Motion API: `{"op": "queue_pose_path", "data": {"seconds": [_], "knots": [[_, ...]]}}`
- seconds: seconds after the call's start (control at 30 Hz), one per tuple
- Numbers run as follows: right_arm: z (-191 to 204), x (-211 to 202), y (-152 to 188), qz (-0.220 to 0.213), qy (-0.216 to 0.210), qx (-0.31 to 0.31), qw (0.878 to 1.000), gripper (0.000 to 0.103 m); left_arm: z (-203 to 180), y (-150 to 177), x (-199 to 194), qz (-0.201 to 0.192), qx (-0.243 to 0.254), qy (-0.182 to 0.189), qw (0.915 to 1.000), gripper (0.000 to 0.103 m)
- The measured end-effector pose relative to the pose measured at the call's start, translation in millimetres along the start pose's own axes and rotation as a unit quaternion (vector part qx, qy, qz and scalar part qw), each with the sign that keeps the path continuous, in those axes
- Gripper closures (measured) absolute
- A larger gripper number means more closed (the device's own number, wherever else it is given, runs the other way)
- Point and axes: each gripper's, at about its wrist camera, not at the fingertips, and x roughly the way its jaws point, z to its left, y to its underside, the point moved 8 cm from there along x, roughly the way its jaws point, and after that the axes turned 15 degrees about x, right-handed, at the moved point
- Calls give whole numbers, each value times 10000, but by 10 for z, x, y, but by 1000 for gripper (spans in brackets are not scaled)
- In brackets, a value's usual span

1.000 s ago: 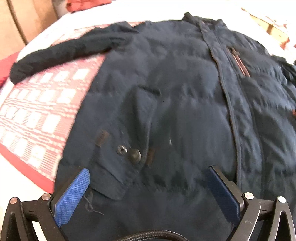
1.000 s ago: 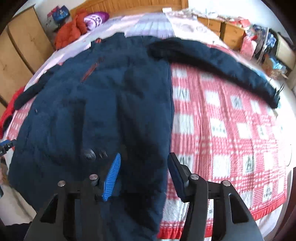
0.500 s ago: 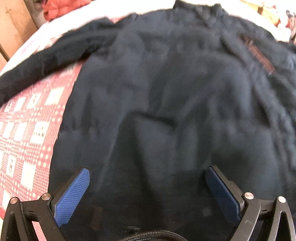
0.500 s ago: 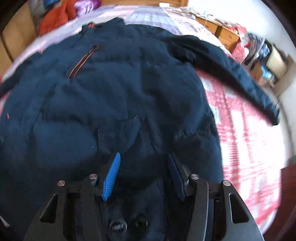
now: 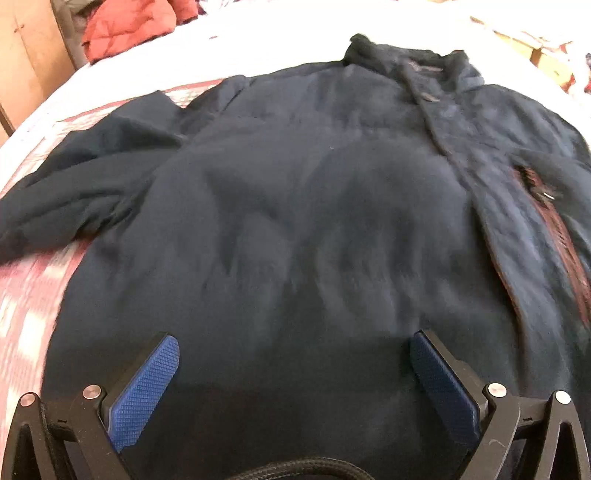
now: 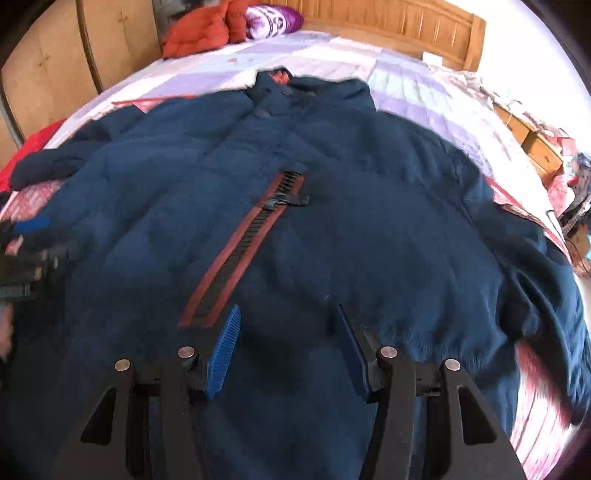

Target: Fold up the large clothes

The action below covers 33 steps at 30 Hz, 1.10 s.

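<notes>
Both grippers have swept up the jacket [image 6: 332, 229] from hem toward collar [image 6: 314, 86].
Left gripper [image 5: 295, 373] wide, right gripper [image 6: 288, 343] half-open, both empty; jacket flat on the bed [image 6: 406, 85], sleeves out, nothing folded yet.

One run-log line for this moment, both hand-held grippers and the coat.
left hand-held gripper: open, empty | right hand-held gripper: open, empty | dark navy padded jacket: flat on red checked bedspread, unfolded

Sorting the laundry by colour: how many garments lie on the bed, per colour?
Navy: 1, the jacket
Orange-red: 1, the puffy garment by the headboard
Total: 2
</notes>
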Motion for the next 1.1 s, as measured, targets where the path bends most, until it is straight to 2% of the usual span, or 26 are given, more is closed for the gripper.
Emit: {"op": "queue_pose_path", "data": {"seconds": [0.1,0.23,0.27,0.3,0.33,0.37,0.4,0.47,0.53,0.57,0.67,0.7,0.77,0.8,0.87,0.93,1.0,1.1], "knots": [[-541,40,-62,-76,141,510,9986,46,216,3,234,38,-215,155,9996,0],[-1406,-100,27,-67,814,1090,9907,46,618,75,259,102,-292,-185,9994,0],[-1620,-148,50,-23,810,1323,9879,46,747,127,277,122,-396,-157,9990,0],[-1690,-198,58,0,828,1389,9868,54,832,151,280,154,-441,-213,9987,0],[-1752,-256,42,29,829,1361,9872,55,954,180,282,270,-403,-489,9976,0],[-1815,-328,13,14,1146,1261,9854,54,1079,202,257,352,-419,-677,9962,0],[-1851,-421,11,-17,1248,1210,9848,53,1188,206,205,377,-512,-736,9953,0],[-1813,-700,-158,-215,924,1173,9886,53,1337,121,10,237,-631,-805,9945,0],[-1718,-934,-435,-487,921,886,9906,52,1376,-85,-242,-46,-544,-854,9949,0],[-1652,-1035,-557,-605,895,724,9915,52,1353,-273,-382,-218,-411,-829,9955,0],[-1398,-1427,-1235,-1052,695,149,9919,51,1213,-833,-689,-672,-87,-754,9948,0],[-1354,-1570,-1330,-1152,651,71,9912,49,1153,-985,-758,-782,-16,-707,9944,0],[-1176,-1726,-1760,-1454,527,-17,9880,32,979,-1404,-795,-946,136,-585,9937,0],[-1117,-1744,-1854,-1539,521,-13,9867,26,879,-1561,-778,-972,176,-524,9937,0],[-997,-1689,-2000,-1700,523,118,9840,25,649,-1771,-727,-1042,301,-425,9932,0],[-927,-1494,-2029,-1636,477,356,9847,25,449,-1874,-614,-1009,402,-388,9933,0],[-855,-1176,-1934,-1493,465,693,9853,25,246,-1865,-438,-850,333,-221,9956,0],[-792,-558,-1683,-1041,382,1285,9855,25,-53,-1824,-177,-626,248,-23,9977,0]]}}
